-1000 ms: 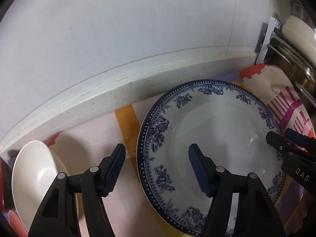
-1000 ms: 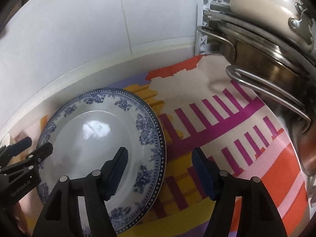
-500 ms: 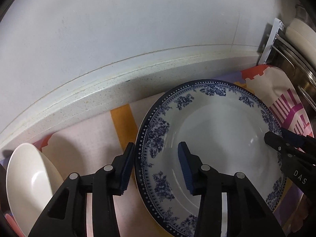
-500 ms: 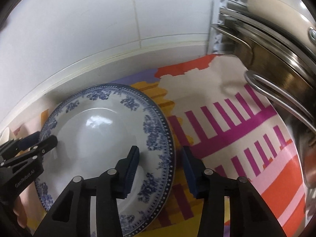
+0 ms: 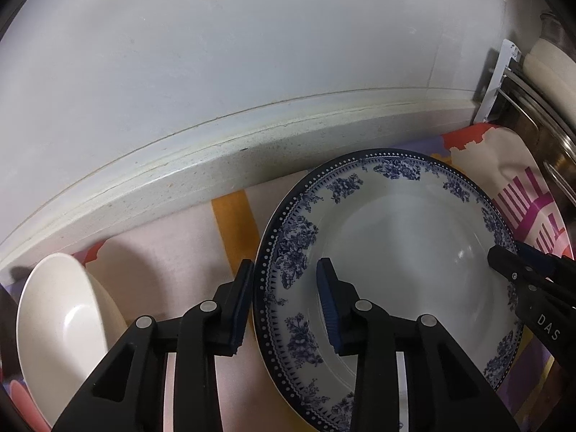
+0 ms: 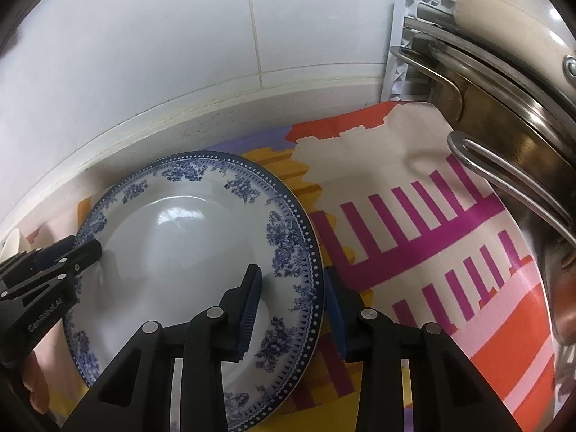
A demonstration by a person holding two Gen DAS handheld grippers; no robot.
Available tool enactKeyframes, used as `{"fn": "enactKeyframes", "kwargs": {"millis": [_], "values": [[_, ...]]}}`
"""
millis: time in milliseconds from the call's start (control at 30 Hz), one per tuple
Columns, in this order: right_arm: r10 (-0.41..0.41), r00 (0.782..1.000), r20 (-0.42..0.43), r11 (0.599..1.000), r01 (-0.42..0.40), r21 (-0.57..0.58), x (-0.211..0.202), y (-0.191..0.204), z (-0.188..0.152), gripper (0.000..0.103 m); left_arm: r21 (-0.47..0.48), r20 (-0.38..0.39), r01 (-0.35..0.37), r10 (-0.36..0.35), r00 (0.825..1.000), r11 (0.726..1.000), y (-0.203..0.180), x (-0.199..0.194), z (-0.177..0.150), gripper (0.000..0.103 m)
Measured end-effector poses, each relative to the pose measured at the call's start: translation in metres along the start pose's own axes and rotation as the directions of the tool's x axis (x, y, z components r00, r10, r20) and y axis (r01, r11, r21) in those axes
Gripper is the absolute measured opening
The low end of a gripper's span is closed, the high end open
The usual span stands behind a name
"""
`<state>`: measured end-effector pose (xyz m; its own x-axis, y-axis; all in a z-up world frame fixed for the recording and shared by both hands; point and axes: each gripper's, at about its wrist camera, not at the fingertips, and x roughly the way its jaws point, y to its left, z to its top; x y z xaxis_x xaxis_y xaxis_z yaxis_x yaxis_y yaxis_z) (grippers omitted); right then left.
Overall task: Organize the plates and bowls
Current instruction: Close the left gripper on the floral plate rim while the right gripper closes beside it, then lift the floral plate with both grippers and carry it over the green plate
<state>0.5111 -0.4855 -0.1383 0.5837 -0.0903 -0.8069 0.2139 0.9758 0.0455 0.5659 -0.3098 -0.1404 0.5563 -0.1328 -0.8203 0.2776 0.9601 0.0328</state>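
Surface [image 6: 230,133]: pale speckled stone, ending in a raised lip against a white tiled wall [image 6: 162,36] with visible grout lines. Covered by a patterned mat [image 6: 450,252] in cream, magenta stripes, orange, yellow and purple.

On the mat: blue-and-white floral plate [image 5: 396,244], lying near the lip, tilted slightly. Cream bowl [image 5: 57,320] to its left, well apart, tipped on its side.

At the right edge: stainless pots [image 6: 504,118] with wire handles, stacked beside a white plastic rack [image 6: 399,36]; cream lidded cookware [image 6: 511,10] on top.

Left tool [image 5: 284,302]: jaws closing, straddling the plate's left rim, one blue pad outside the rim, the other over the plate's well. Gap visible between pads and china; no firm pinch seen yet.

Right tool [image 6: 291,313]: jaws closing, straddling the plate's right rim in the same way, inner pad over the floral border, outer pad just beside the rim. Contact not confirmed.
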Motion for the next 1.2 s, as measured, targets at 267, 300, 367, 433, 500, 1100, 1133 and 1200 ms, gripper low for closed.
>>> {"fn": "enactKeyframes", "kwargs": {"millis": [267, 300, 367, 433, 500, 1100, 1133, 1200], "values": [[-0.017, 1.000, 0.026, 1.000, 0.017, 0.001, -0.031, 0.003, -0.012, 0.036, -0.036, 0.016, 0.013, -0.012, 1.000, 0.999, 0.011, -0.035, -0.013, 0.035], [-0.018, 0.999, 0.027, 1.000, 0.018, 0.002, -0.036, 0.004, -0.014, 0.036, -0.039, 0.022, 0.014, -0.013, 1.000, 0.999, 0.013, -0.042, -0.015, 0.035], [-0.021, 0.999, 0.038, 1.000, 0.021, -0.002, -0.047, 0.007, -0.017, 0.036, -0.048, 0.030, 0.014, -0.013, 0.999, 0.999, 0.016, -0.053, -0.019, 0.035], [-0.021, 0.999, 0.047, 1.000, 0.021, -0.003, -0.058, 0.009, -0.021, 0.036, -0.057, 0.037, 0.014, -0.012, 0.999, 0.998, 0.020, -0.067, -0.024, 0.035], [-0.023, 0.998, 0.057, 1.000, 0.024, -0.007, -0.070, 0.012, -0.024, 0.036, -0.064, 0.047, 0.017, -0.014, 0.999, 0.998, 0.023, -0.080, -0.028, 0.035], [0.002, 0.985, 0.172, 0.994, 0.016, -0.105, -0.173, 0.076, -0.070, 0.036, -0.165, 0.118, -0.024, 0.043, 0.992, 0.986, 0.086, -0.186, -0.097, 0.035], [0.009, 0.985, 0.175, 0.994, 0.011, -0.109, -0.177, 0.081, -0.074, 0.036, -0.167, 0.121, -0.027, 0.048, 0.991, 0.986, 0.090, -0.191, -0.101, 0.035], [0.018, 0.984, 0.177, 0.993, 0.003, -0.119, -0.185, 0.090, -0.080, 0.036, -0.180, 0.127, -0.035, 0.059, 0.990, 0.983, 0.100, -0.203, -0.112, 0.035]]}}
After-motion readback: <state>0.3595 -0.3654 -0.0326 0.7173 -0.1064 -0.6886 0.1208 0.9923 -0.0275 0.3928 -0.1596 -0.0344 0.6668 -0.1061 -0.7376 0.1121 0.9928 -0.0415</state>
